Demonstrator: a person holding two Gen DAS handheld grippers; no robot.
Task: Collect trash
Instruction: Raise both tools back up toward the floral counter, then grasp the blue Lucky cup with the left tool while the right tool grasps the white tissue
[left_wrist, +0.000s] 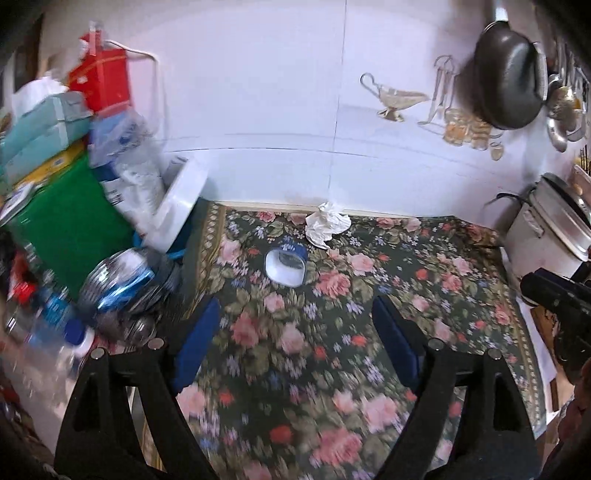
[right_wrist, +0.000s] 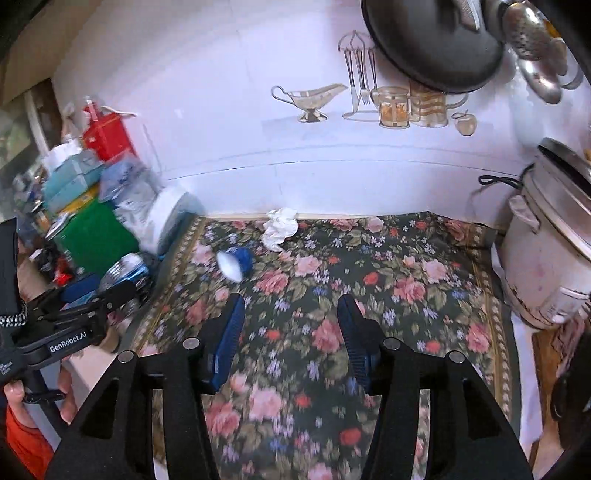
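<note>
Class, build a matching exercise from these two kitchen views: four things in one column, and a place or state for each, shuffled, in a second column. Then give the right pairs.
Things
1. crumpled white tissue
2. blue paper cup
3. black frying pan
4. rice cooker

Places or states
A. hanging on the wall
B. lying on its side on the floral cloth, white inside showing
C. standing at the right edge of the cloth, lid ajar
D. on the cloth against the foot of the wall

Pairs: 1-D, 2-B, 3-A, 4-C
</note>
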